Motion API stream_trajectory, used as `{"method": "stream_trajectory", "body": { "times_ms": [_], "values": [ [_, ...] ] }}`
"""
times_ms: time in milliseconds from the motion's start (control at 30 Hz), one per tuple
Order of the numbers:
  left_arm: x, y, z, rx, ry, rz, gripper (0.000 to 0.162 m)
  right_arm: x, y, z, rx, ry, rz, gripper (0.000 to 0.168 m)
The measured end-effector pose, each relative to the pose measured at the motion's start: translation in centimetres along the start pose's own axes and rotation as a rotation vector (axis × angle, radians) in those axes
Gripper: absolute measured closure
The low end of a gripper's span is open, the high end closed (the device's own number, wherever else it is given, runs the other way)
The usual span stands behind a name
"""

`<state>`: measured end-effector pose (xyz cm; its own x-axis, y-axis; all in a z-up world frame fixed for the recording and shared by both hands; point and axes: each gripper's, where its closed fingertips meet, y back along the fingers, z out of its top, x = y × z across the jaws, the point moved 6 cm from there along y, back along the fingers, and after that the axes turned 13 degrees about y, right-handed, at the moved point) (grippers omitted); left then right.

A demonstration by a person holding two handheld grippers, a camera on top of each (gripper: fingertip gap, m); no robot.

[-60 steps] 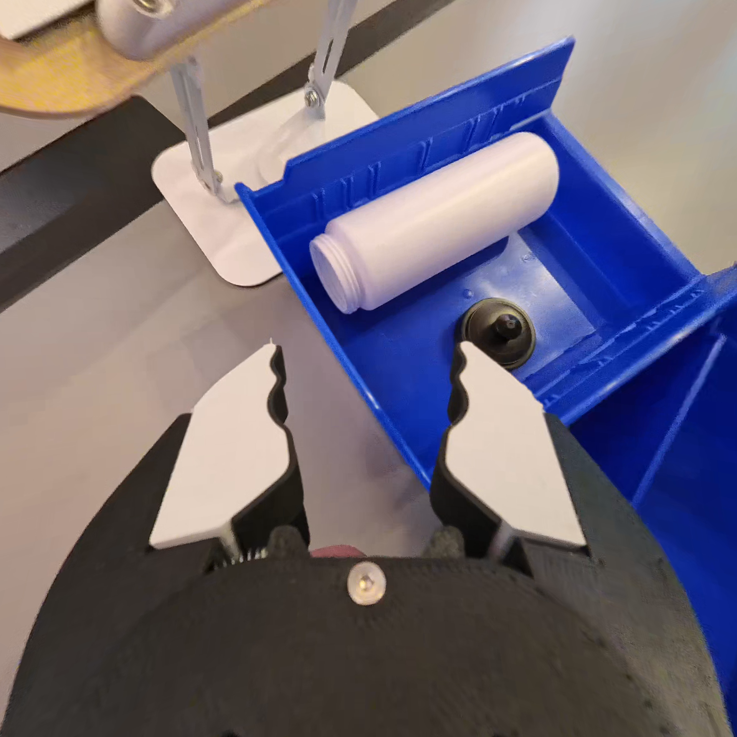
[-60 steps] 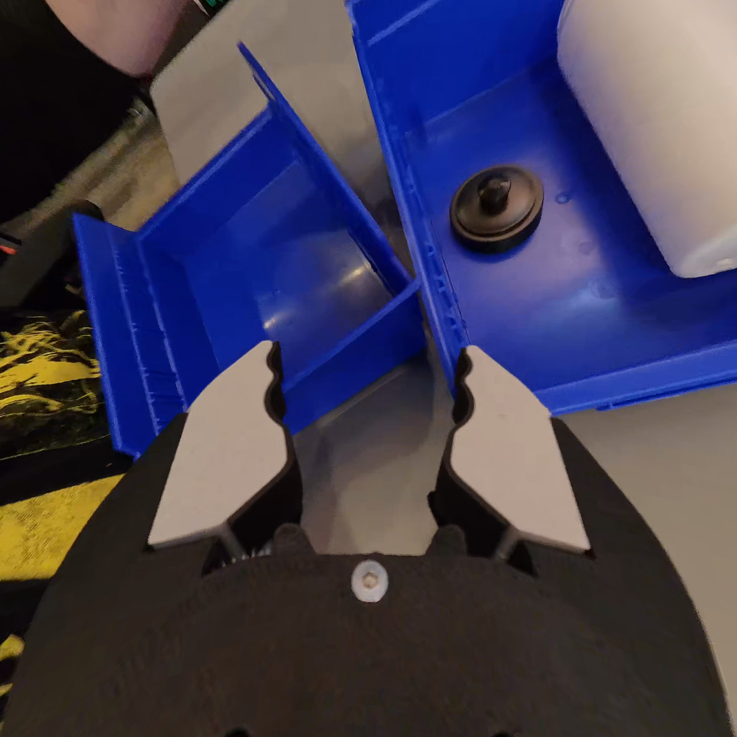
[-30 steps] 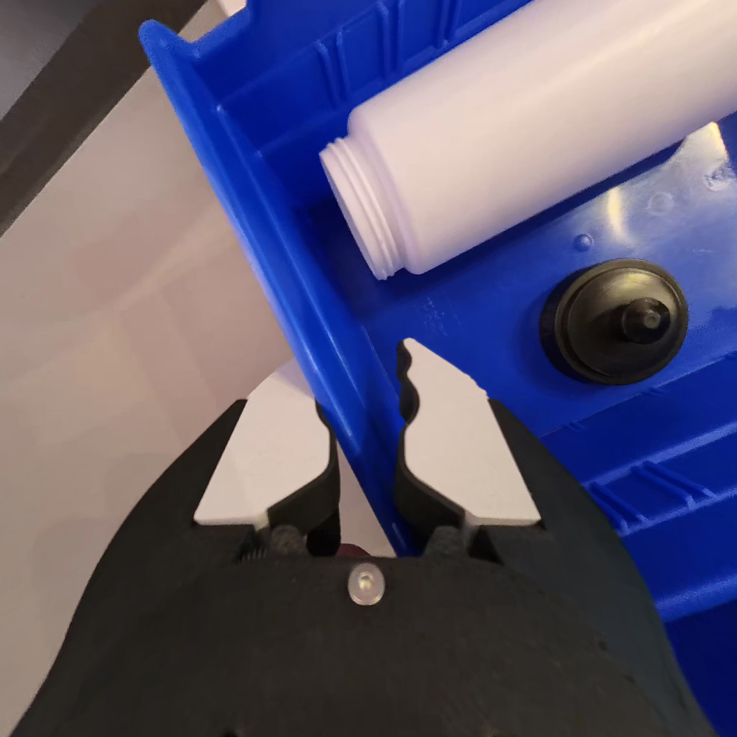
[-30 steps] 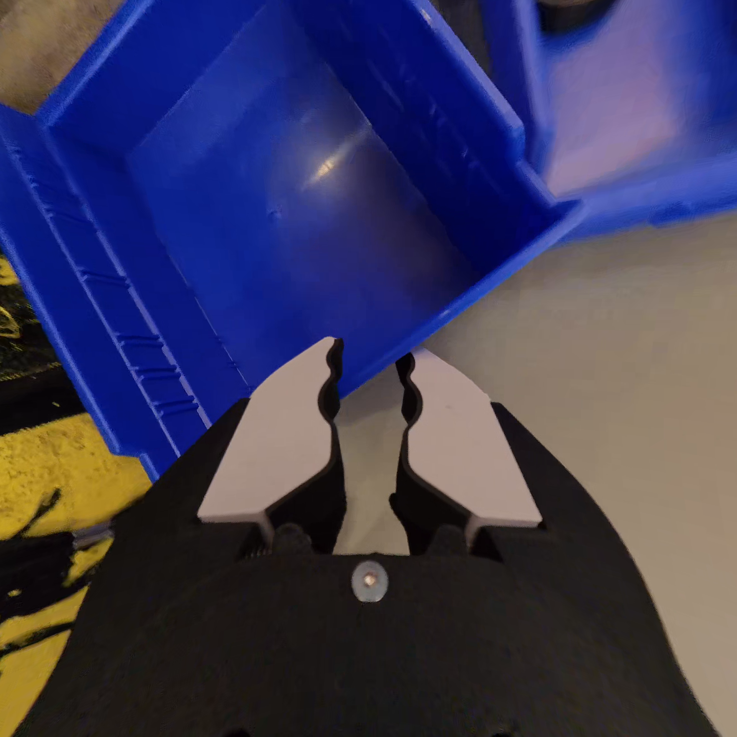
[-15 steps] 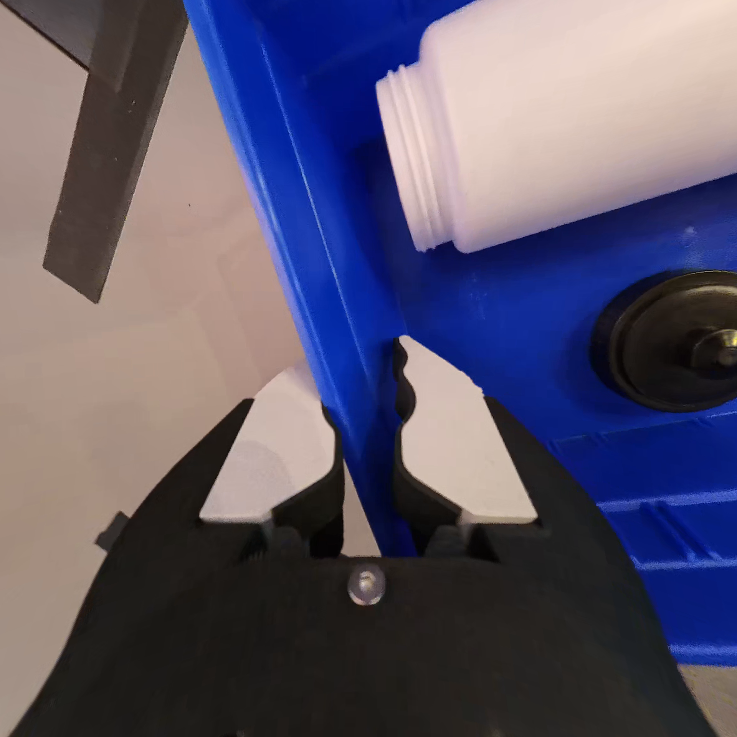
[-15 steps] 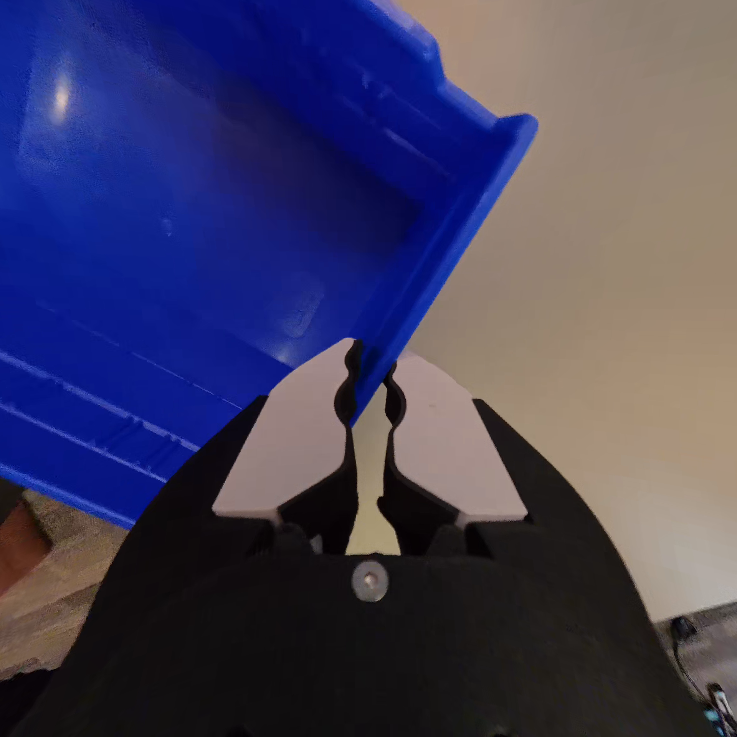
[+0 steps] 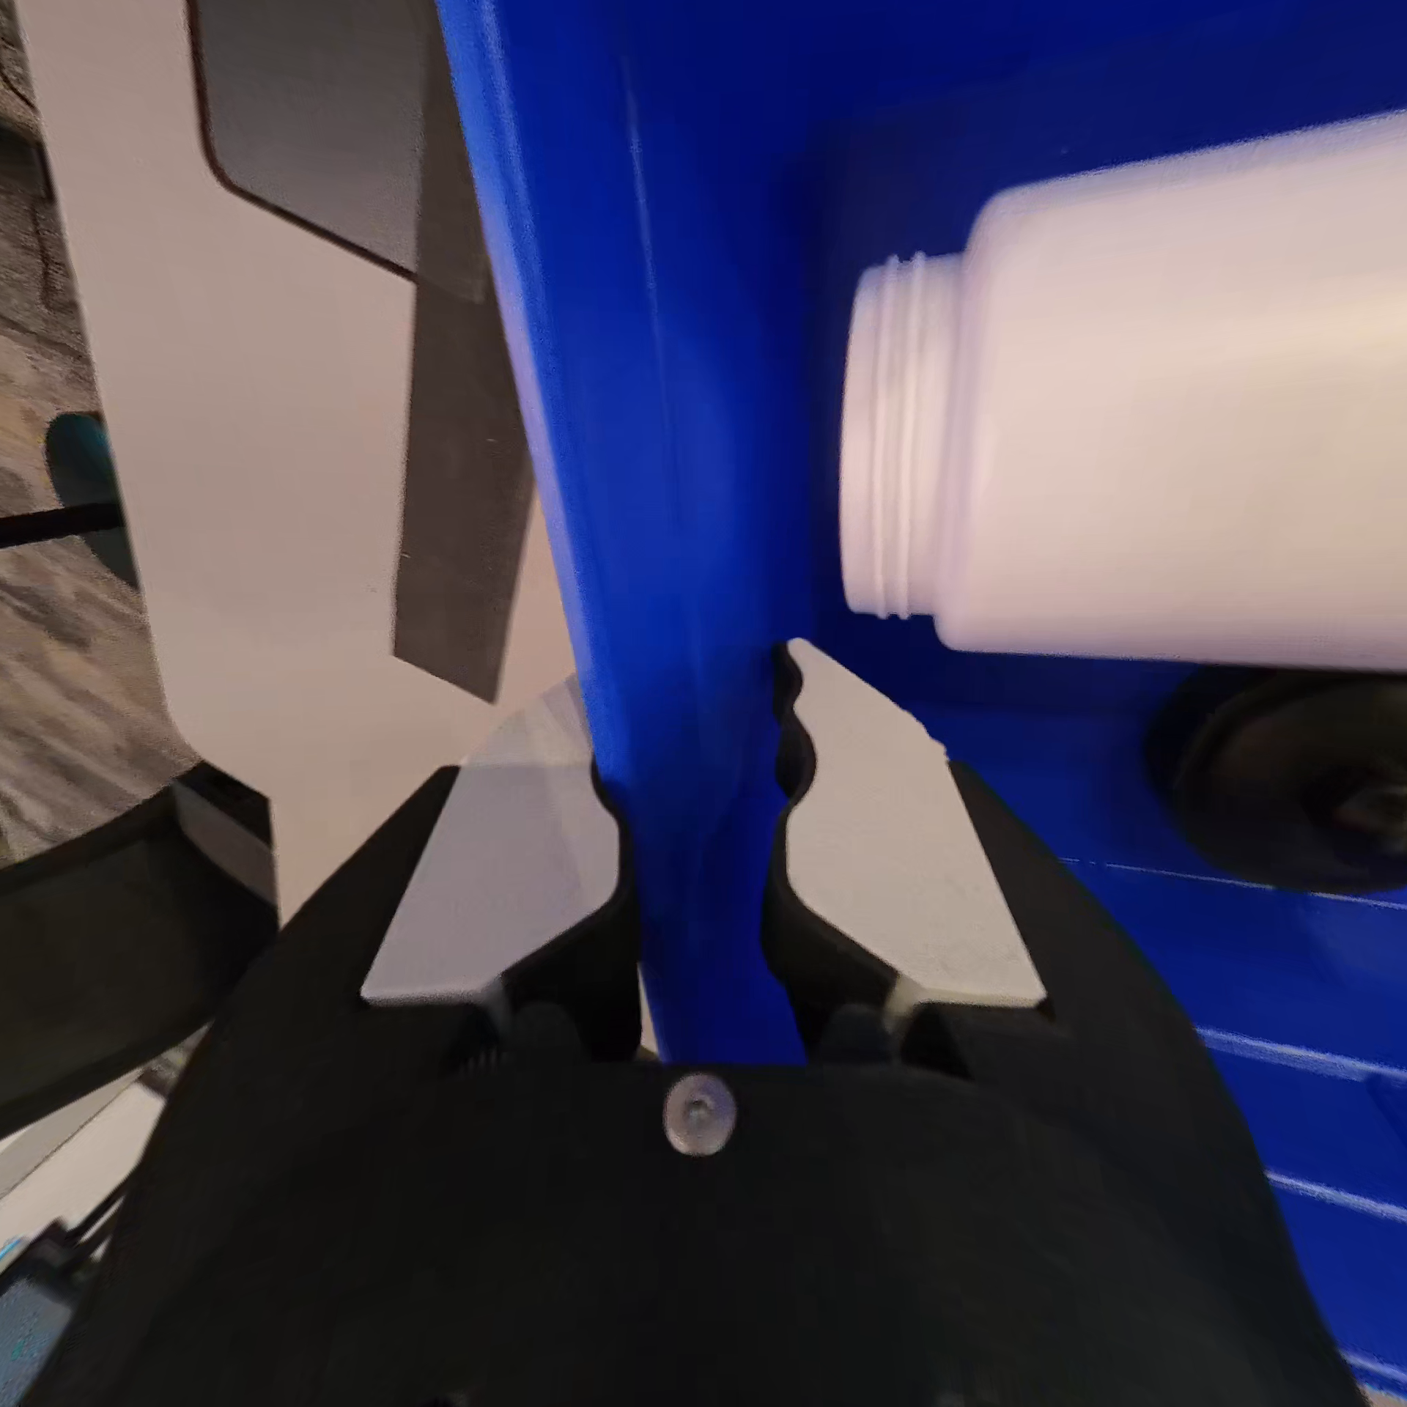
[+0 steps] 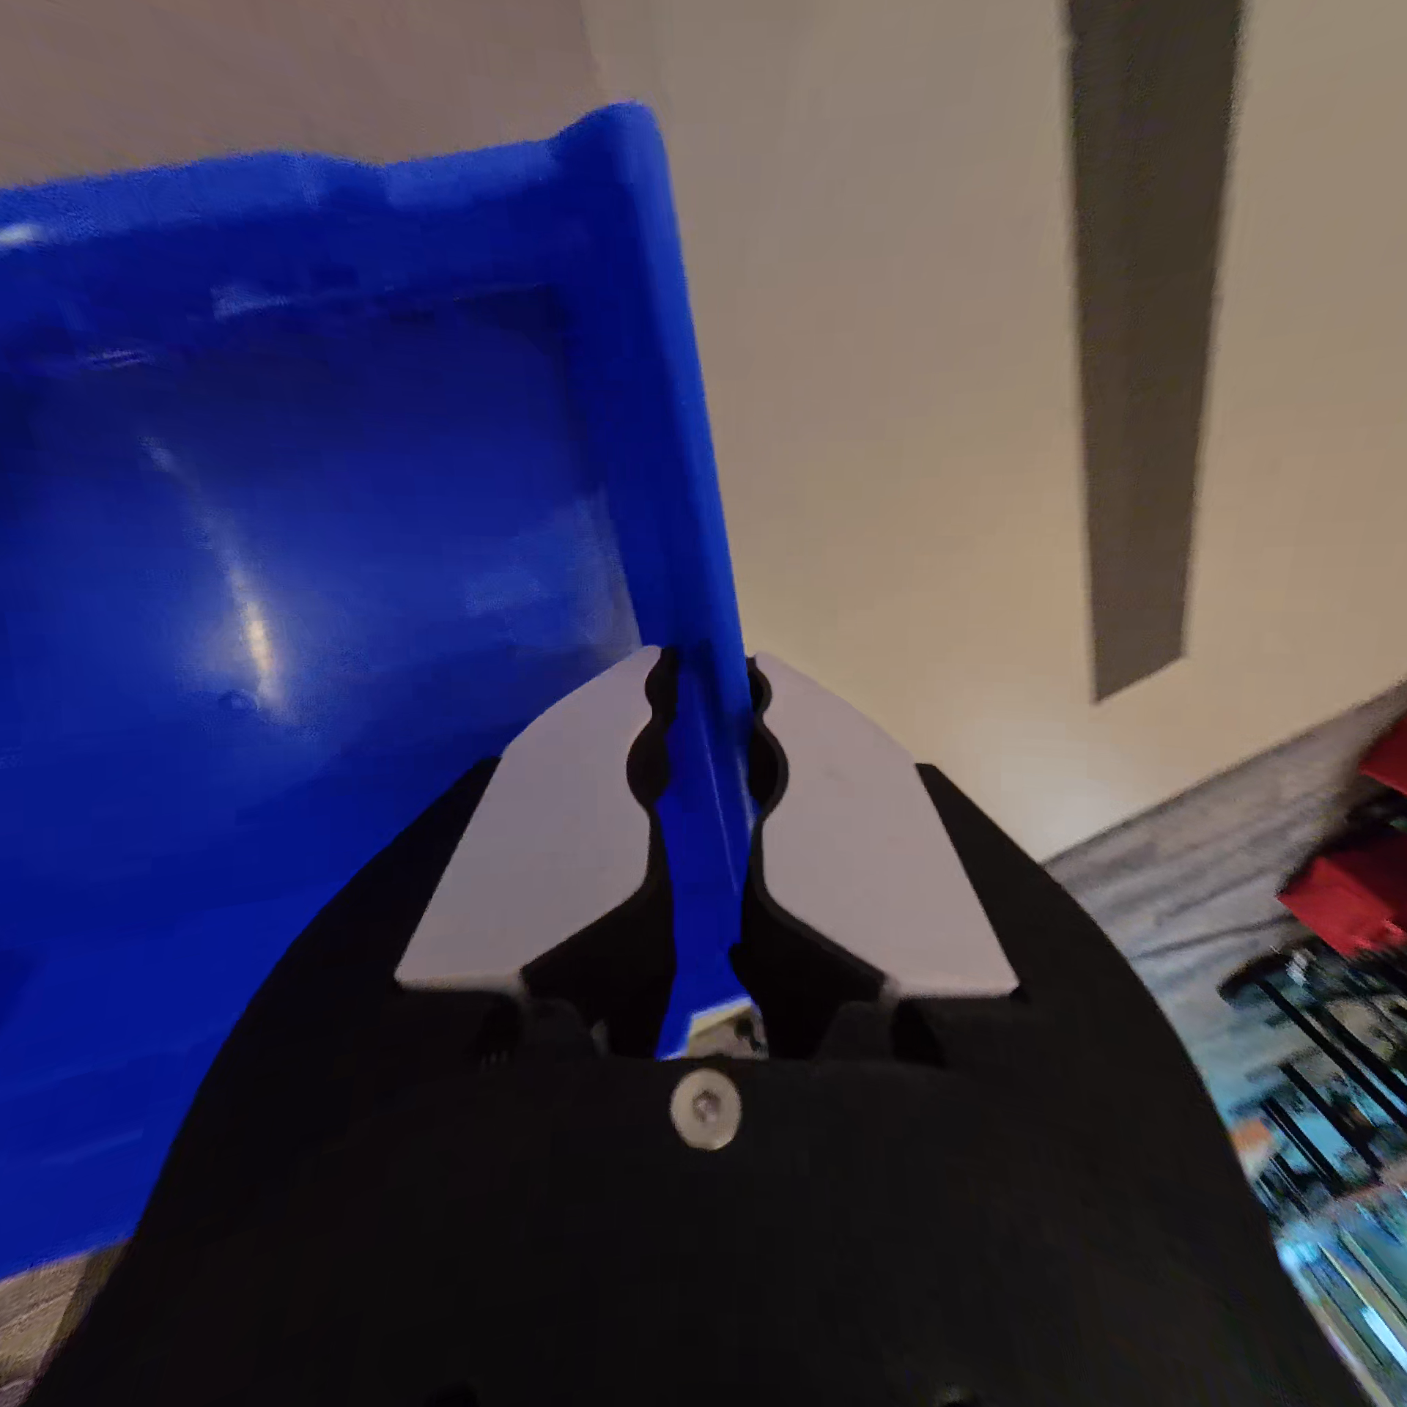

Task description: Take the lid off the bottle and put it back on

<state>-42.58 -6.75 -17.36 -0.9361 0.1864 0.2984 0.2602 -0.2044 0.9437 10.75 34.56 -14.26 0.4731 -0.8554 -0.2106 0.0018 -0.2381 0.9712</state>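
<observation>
In the left wrist view, the left gripper, a black two-finger tool with pale grey finger plates, is clamped on the side wall of a bright blue plastic storage bin, one finger outside the wall and one inside. Inside that bin lies a white plastic bottle on its side, its open threaded neck pointing toward the gripped wall with no lid on it. Just below the bottle, at the right edge of the view, a round black lid rests on the bin floor, partly cut off and blurred, close to the bottle but not screwed onto it. To the left of the bin is a pale beige tabletop crossed by a dark grey strip, with a grey rounded plate lying on it near the top. In the right wrist view, the right gripper, of the same black and grey build, is closed on the thin wall of a second blue plastic bin, whose glossy inside faces the camera and holds nothing that can be seen. Behind it the same pale surface and another dark grey band appear, and at the lower right blurred red objects sit on grey carpet.
</observation>
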Motion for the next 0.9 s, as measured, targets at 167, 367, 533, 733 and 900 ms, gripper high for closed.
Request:
{"method": "stream_trajectory", "body": {
  "times_ms": [167, 367, 533, 733, 900],
  "values": [
    [3.4, -1.6, 2.4, 0.063, -0.065, 0.093, 0.117, -6.4, -1.5, 1.7, 0.106, -0.013, -0.108, 0.146],
    [6.1, -3.1, 4.9, 0.093, -0.112, 0.151, 0.112, -12.9, -3.1, 4.2, 0.163, -0.005, -0.247, 0.140],
    [7.6, -3.7, 6.1, 0.091, -0.124, 0.172, 0.112, -16.1, -3.9, 5.4, 0.188, -0.023, -0.287, 0.134],
    [8.8, -4.3, 7.0, 0.083, -0.133, 0.190, 0.109, -17.8, -4.4, 6.1, 0.181, -0.038, -0.332, 0.135],
    [9.8, -4.8, 7.9, 0.081, -0.140, 0.194, 0.108, -18.4, -4.6, 6.2, 0.175, -0.050, -0.340, 0.134]
  ]
}}
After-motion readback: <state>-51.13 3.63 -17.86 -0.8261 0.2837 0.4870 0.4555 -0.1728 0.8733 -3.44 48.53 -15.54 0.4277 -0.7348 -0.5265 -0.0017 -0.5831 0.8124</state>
